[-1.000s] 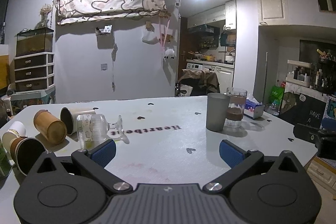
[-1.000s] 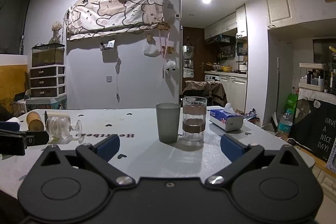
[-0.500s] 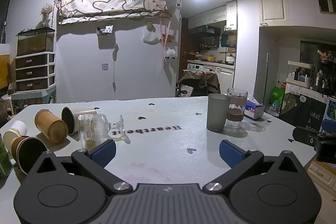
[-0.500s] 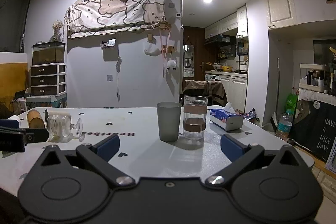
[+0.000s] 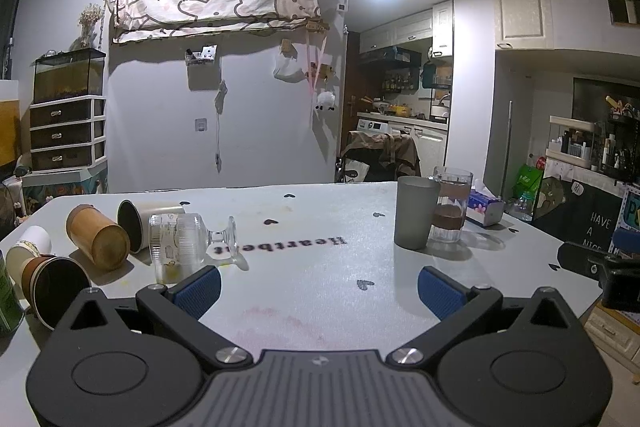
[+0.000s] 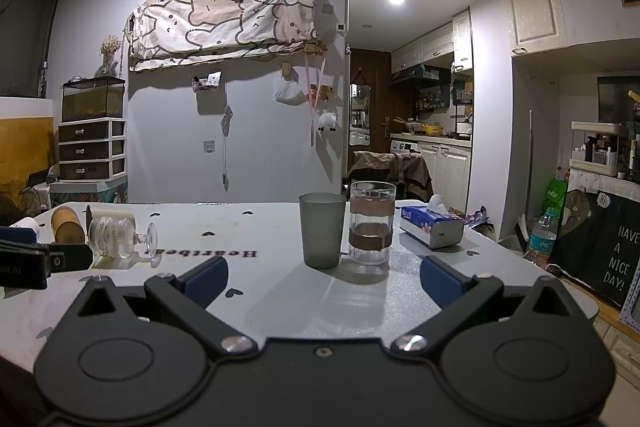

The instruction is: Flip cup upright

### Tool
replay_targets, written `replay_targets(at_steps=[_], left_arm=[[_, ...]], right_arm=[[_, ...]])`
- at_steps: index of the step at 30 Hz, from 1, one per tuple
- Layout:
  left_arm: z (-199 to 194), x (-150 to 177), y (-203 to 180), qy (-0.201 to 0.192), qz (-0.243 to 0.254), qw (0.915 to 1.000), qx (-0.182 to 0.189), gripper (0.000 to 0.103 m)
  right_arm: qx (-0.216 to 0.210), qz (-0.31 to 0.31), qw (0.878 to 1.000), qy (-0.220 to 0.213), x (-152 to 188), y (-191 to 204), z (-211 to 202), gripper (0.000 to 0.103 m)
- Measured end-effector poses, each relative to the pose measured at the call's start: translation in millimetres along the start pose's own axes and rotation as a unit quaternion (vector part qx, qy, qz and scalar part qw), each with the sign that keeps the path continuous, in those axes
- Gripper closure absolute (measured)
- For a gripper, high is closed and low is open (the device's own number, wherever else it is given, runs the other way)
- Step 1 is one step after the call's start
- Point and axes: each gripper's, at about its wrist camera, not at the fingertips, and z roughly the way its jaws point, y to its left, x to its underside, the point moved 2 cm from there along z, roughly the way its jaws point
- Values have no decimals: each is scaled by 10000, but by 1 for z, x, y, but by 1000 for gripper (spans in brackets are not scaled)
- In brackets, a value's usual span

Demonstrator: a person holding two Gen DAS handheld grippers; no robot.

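Observation:
A clear footed glass cup (image 5: 182, 245) lies on its side on the white table (image 5: 320, 267), foot to the right; it also shows in the right wrist view (image 6: 116, 238). Beside it lie a brown cup (image 5: 96, 241), a cream cup (image 5: 146, 217) and paper cups (image 5: 44, 279), all on their sides. My left gripper (image 5: 318, 291) is open and empty, its left finger just in front of the glass cup. My right gripper (image 6: 322, 279) is open and empty, facing an upright grey cup (image 6: 322, 229) and an upright glass with a brown band (image 6: 371, 223).
A tissue box (image 6: 432, 229) sits at the table's right edge. A green can (image 5: 8, 301) stands at the far left. The table's right edge (image 5: 560, 251) drops to the floor. The left gripper's body (image 6: 28, 261) shows at the left of the right wrist view.
My left gripper has drifted slightly, so the lying glass cup sits a little nearer the left finger. The right gripper has barely moved. Both stay open.

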Motion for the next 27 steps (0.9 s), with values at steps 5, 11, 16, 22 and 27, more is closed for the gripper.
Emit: replay_targets(at_steps=[5,11,16,22,27], left_arm=[[0,0,0,-2,-5,10000,-4,0],[0,1,0,7,-6,10000,-3,0],[0,1,0,9,-9,10000,-4,0],[0,0,0,9,-7,10000,-6,0],[0,0,0,12,-5,10000,-3,0]], right_arm=[[-6,-9,10000,3,2,1,1,0],[-1,-5,10000,14,5,-2,-2,0],[-18,-2,10000,24,4,0,1,0],[-5,-17,10000,14,2,0,1,0],[-3,-10,10000,20,3,0,1,0]])
